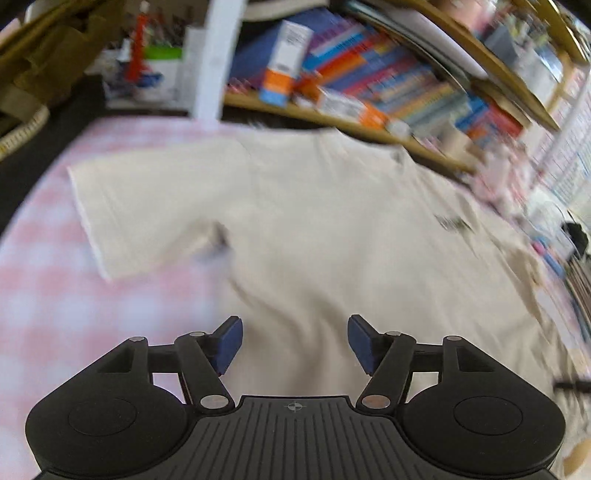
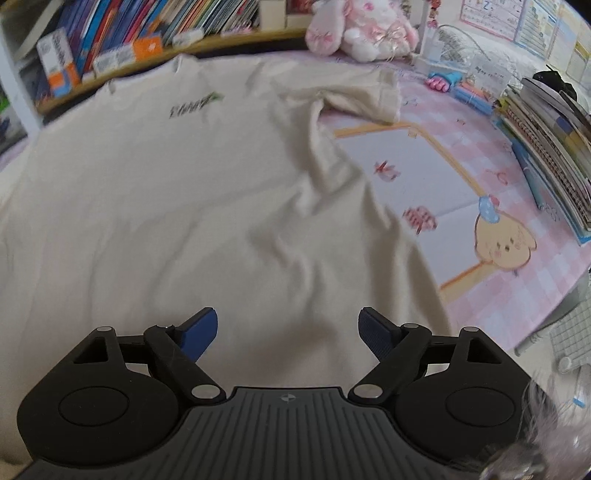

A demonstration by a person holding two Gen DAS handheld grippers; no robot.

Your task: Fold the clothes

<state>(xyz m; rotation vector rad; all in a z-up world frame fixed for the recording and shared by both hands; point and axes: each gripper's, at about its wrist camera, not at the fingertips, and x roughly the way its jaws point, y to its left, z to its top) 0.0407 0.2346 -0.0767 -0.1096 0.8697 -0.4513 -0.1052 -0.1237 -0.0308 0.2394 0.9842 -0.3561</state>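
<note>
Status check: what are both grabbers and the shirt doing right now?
Left gripper open, empty. Right gripper open, empty. Cream T-shirt spread flat, unfolded, right sleeve rumpled. Nothing blocking.

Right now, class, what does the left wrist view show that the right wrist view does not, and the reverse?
Only the left wrist view shows the flat sleeve and the red bottle. Only the right wrist view shows the crumpled sleeve, the plush toy and the stacked notebooks. Both show the cream T-shirt spread out, its chest print, bookshelves behind, and open jaws holding nothing.

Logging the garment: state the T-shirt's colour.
Cream, off-white T-shirt with a small dark chest print; clearest in the right wrist view.
</note>
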